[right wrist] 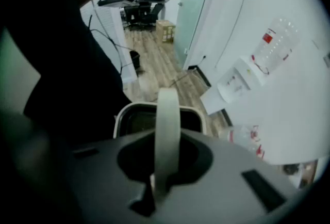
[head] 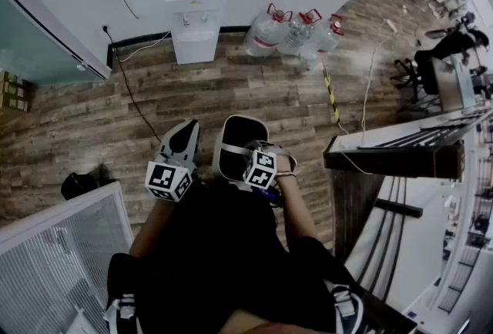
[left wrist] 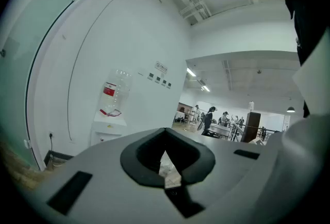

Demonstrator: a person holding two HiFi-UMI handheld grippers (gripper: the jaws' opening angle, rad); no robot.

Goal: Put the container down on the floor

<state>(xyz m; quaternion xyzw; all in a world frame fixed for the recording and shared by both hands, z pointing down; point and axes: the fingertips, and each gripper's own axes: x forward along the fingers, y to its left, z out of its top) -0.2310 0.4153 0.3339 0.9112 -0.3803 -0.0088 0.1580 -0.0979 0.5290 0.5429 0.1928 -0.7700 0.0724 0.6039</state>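
A white container (head: 237, 141) with a dark inside hangs in front of the person's legs, above the wood floor. A pale strap handle (head: 240, 149) crosses its mouth. My right gripper (head: 251, 152) is shut on that handle. In the right gripper view the handle (right wrist: 168, 125) rises from between the closed jaws of my right gripper (right wrist: 156, 181), and the container's rim (right wrist: 154, 108) shows just beyond. My left gripper (head: 185, 134) hovers just left of the container, apart from it. In its own view my left gripper (left wrist: 167, 170) is shut with nothing between the pads.
A white water dispenser (head: 194, 17) stands against the far wall, with several water bottles (head: 296, 32) on the floor to its right. A dark wooden counter (head: 385, 159) is at the right, a white slatted panel (head: 62, 255) at the lower left. A black cable (head: 129, 94) trails over the floor.
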